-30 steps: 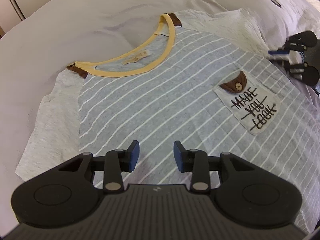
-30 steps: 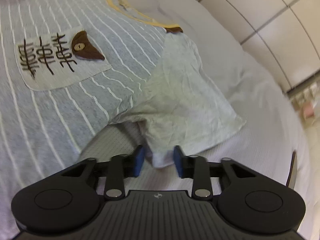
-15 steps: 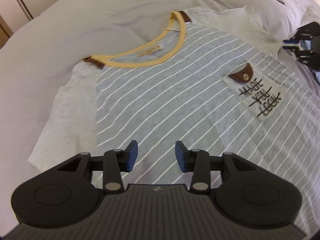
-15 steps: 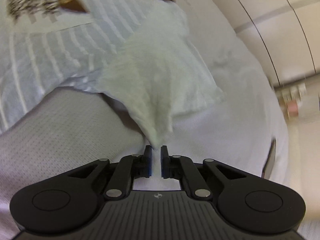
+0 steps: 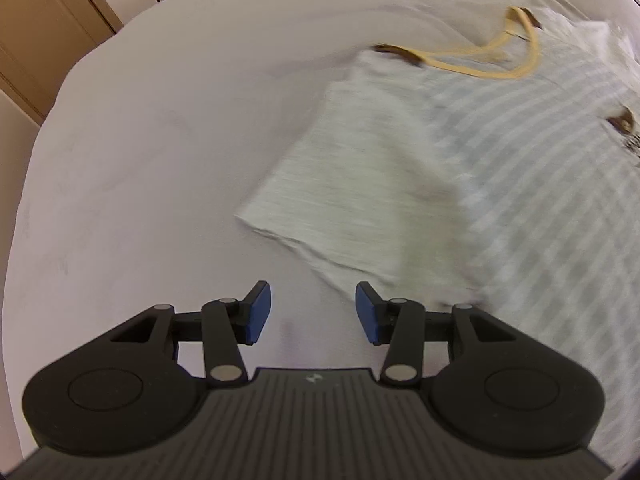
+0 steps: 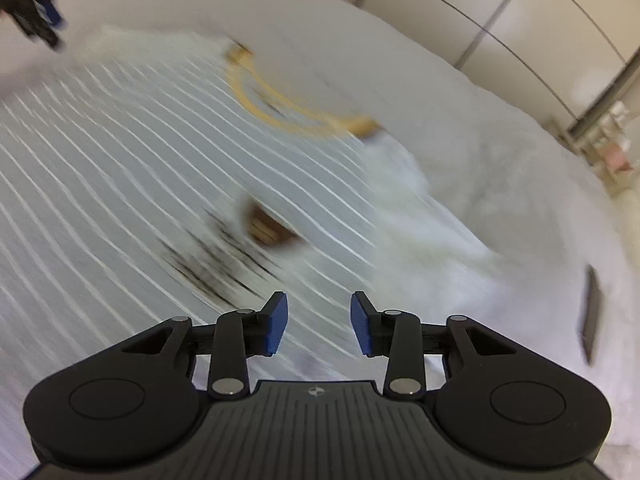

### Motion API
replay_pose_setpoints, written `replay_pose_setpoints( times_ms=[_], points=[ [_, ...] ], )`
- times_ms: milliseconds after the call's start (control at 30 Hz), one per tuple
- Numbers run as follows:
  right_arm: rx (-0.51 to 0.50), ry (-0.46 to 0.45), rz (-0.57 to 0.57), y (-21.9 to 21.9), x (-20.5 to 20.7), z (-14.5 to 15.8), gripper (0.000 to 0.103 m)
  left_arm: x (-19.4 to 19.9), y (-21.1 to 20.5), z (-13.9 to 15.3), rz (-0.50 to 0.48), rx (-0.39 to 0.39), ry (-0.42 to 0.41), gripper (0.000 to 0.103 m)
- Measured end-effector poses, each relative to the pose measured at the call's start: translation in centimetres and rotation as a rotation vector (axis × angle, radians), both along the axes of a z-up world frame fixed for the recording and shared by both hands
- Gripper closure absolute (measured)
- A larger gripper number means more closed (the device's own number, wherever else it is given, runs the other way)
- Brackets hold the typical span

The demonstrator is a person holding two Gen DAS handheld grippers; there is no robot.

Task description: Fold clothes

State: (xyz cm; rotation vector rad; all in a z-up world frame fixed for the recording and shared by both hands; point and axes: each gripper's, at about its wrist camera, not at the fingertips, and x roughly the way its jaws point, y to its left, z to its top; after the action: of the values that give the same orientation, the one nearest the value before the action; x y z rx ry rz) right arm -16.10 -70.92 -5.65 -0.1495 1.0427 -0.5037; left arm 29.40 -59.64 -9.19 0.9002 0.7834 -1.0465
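Note:
A grey t-shirt with white stripes (image 6: 120, 160) lies face up on the bed, with a yellow collar (image 6: 288, 112) and a chest pocket with a brown flap (image 6: 268, 224). My right gripper (image 6: 319, 322) is open with nothing in it, low over the striped front just below the pocket. The pale sleeve on that side (image 6: 424, 236) lies blurred along the shirt's edge. My left gripper (image 5: 313, 312) is open over bare sheet, just short of the hem of the other pale sleeve (image 5: 360, 200), which lies flat. The collar (image 5: 500, 68) is beyond it.
A white bed sheet (image 5: 160, 140) lies under everything. A dark flat object (image 6: 592, 312) rests on the bed to the right of the shirt. A brown door (image 5: 48, 12) and pale wardrobe panels (image 6: 520, 12) stand beyond the bed. The left gripper (image 6: 32, 12) shows far left.
My right gripper, shut on the sleeve half a second ago, has opened, let it go and swung over the shirt front. My left gripper has moved off the striped body to the other sleeve's edge.

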Motion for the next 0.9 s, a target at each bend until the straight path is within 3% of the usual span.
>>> replay_pose_setpoints(
  times_ms=[133,233,333,400,500,633,800,833,900],
  points=[
    [0.033,-0.027,0.035,5.3,6.2,0.8,0.061,6.2,-0.6,-0.7,0.033,-0.098,0.144,0.062],
    [0.048,-0.048,0.043,9.3,10.9,1.4,0.061,9.3,-2.0,-2.2,0.017,-0.109,0.26,0.062],
    [0.065,-0.052,0.06,13.1,15.6,0.8,0.058,11.8,-3.2,-3.4,-0.018,-0.109,0.35,0.072],
    [0.072,-0.048,0.086,15.4,18.7,0.2,0.057,12.3,-3.3,-3.6,-0.077,-0.097,0.35,0.103],
    [0.024,-0.011,0.181,17.7,22.9,-1.5,0.056,13.3,-3.3,-3.7,-0.142,-0.093,0.35,0.103],
    [-0.048,0.041,0.309,20.7,28.4,-3.8,0.053,15.9,-2.5,-2.8,-0.123,-0.146,0.348,0.103],
    [-0.231,0.148,0.461,22.6,32.6,-7.6,0.053,16.3,-2.1,-2.9,-0.145,-0.161,0.341,0.103],
    [-0.255,0.165,0.478,22.8,33.2,-8.2,0.054,16.3,-2.1,-3.0,-0.147,-0.164,0.342,0.103],
    [-0.276,0.175,0.499,22.9,34.0,-8.8,0.069,16.3,-2.1,-3.0,-0.148,-0.172,0.341,0.103]
  ],
)
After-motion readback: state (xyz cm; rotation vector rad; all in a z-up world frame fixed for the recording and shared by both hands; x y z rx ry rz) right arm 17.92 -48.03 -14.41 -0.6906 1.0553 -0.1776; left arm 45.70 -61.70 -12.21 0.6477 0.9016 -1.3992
